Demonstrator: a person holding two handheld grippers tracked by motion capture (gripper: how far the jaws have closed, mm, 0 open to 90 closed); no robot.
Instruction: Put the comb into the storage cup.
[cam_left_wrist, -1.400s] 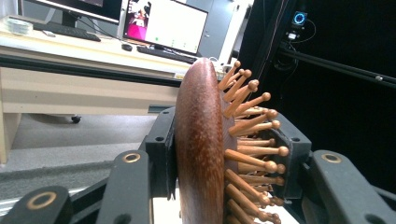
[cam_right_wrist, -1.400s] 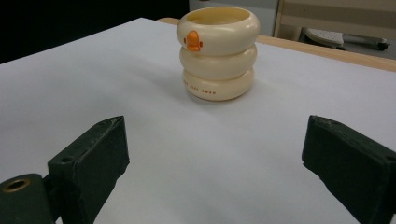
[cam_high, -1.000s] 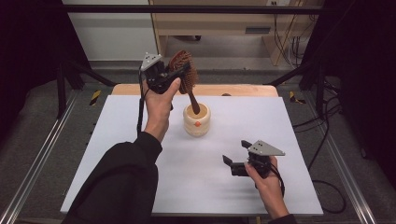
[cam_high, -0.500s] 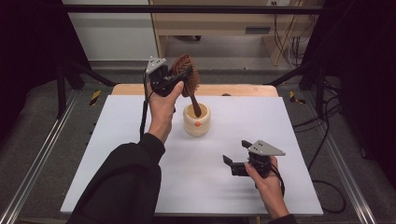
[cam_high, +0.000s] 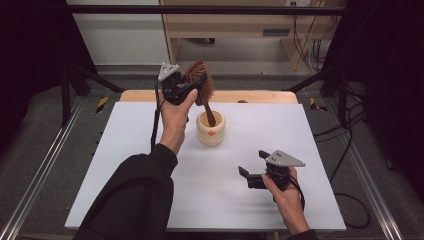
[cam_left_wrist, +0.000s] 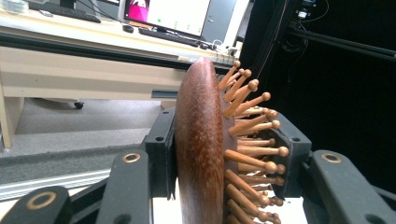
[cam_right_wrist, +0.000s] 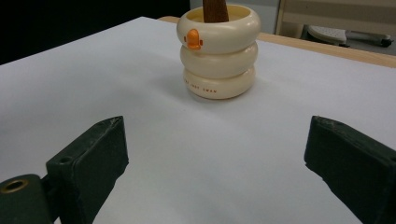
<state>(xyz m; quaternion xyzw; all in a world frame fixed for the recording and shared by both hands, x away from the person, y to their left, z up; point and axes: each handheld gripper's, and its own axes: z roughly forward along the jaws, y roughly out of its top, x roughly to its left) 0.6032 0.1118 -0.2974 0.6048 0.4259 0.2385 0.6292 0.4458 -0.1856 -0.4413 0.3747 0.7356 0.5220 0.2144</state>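
A brown wooden hairbrush (cam_high: 201, 85) stands with its handle inside a cream ribbed cup (cam_high: 210, 128) at the table's back middle. My left gripper (cam_high: 192, 86) is shut on the brush head, held above the cup. In the left gripper view the brush (cam_left_wrist: 201, 149) sits edge-on between the jaws, its wooden pins (cam_left_wrist: 247, 140) pointing right. My right gripper (cam_high: 251, 167) rests low near the front right with its jaws wide apart and nothing between them. The right gripper view looks across the white sheet at the cup (cam_right_wrist: 219, 53), which bears an orange mark, with the brush handle (cam_right_wrist: 215, 10) rising from it.
A white sheet (cam_high: 150, 165) covers the table, with a wooden edge (cam_high: 260, 96) showing at the back. Metal frame rails (cam_high: 45, 165) run along both sides. A desk with a monitor and keyboard (cam_left_wrist: 168, 32) stands beyond the table.
The left hand has shifted slightly right with the brush, and its handle now stands more upright in the cup. The right hand has stayed put.
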